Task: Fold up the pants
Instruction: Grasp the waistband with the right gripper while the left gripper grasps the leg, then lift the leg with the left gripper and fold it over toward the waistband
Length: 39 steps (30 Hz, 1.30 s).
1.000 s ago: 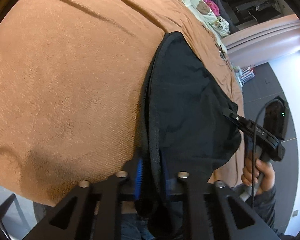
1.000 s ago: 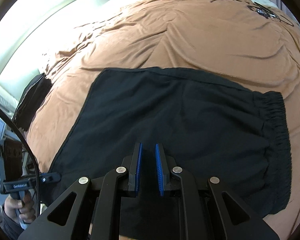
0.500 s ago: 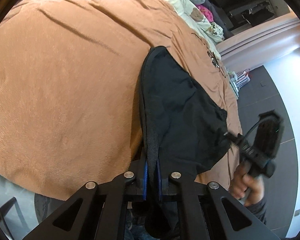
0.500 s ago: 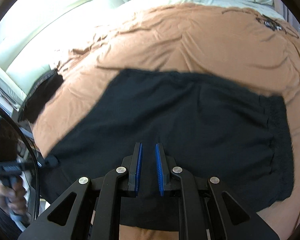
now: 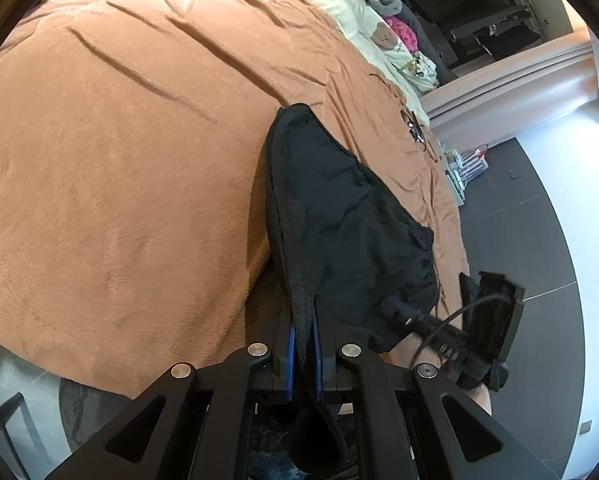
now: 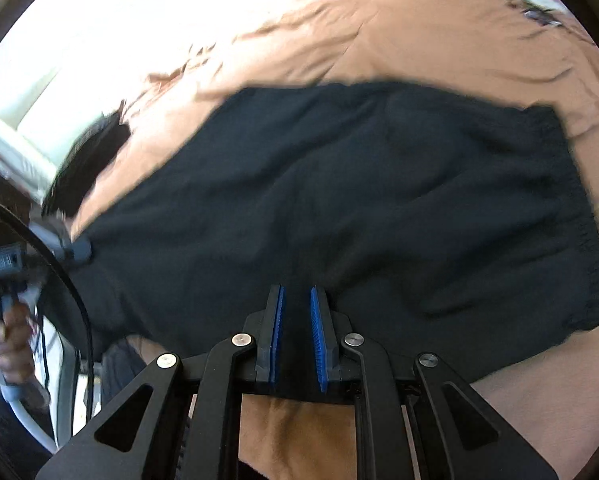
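Mid-fold: pants (image 6: 339, 208) on bed (image 5: 119, 160), lifted at near edge. Left gripper (image 5: 303, 354) clamped on hem; right gripper (image 6: 297, 330) pinching near edge. Next: carry held edge across to far edge.

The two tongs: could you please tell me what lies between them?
Only the black pants span the stretch from the left tongs to the right tongs, over the brown blanket, as the right wrist view shows.

Left tool (image 5: 303, 354) clamped (fabric between pads); right tool (image 6: 298, 334) pinching cloth edge.
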### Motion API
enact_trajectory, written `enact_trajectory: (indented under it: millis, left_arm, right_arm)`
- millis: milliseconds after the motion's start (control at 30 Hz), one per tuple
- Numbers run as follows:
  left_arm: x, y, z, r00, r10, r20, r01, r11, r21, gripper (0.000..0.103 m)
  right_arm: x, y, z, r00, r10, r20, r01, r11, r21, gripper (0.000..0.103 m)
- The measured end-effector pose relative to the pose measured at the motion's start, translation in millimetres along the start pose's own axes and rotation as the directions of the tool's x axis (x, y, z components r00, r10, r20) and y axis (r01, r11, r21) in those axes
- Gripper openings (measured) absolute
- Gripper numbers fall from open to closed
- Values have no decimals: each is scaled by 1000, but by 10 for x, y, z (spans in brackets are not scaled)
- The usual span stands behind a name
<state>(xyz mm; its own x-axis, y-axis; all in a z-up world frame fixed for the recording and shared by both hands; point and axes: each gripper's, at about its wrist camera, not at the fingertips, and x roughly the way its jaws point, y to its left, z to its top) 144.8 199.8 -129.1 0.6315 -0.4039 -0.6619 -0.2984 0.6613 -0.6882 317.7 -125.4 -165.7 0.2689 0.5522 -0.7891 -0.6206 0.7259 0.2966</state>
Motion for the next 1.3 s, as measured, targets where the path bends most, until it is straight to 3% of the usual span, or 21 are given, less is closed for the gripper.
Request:
enact_trajectory:
  millis: [200,367,567,900,1300]
  left_arm:
    - [-10,-23,4,1000,-9,0,9,1000,6,7]
    - [-2,-27,4,1000,-5,-3,5,1000,-4,7]
    - [-33,-28,5,1000,-7,-1,7,1000,-14,7]
    - [-48,-21,5,1000,-8,9,8,1000,-16,5]
    - [-87,-78,50,999,-35,21,36,999,-14,5]
  right_arm:
    - [-196,-140,264,999,7,47,-9,1000,28,11]
    - [39,43,269,998,57,-24,-57,998,-4,11]
    - [424,-1,390,998,-26,-61,28,999,38,11]
    - [605,-154,710,994,-103,-36,107,986,127,11]
    - [434,65,420,997,-53,-48,57,993,103,11]
